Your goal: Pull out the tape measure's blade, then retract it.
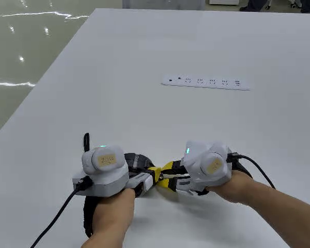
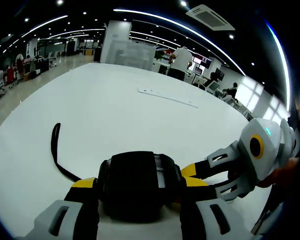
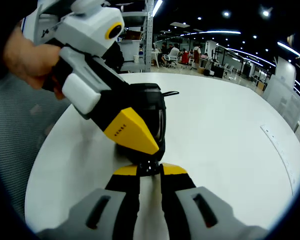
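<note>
The tape measure [image 2: 138,172] – a black case – is gripped across its sides by the left gripper [image 2: 140,194], whose 2 yellow-tipped jaws are set about as far apart as the case is wide and pressed against it. The case is kept low over the white worktop [image 1: 144,62], near its front edge, between the 2 grippers. In the right gripper view, the case [image 3: 150,112] is seen just ahead of the right gripper [image 3: 150,169], whose jaws are closed to a narrow gap on a small dark end tab [image 3: 149,166] at the case's lower corner. No length of blade can be made out. A black wrist strap [image 2: 55,150] is trailed from the case across the worktop. A white power strip [image 1: 205,82] is laid flat well beyond the grippers – apart from everything else.
</note>
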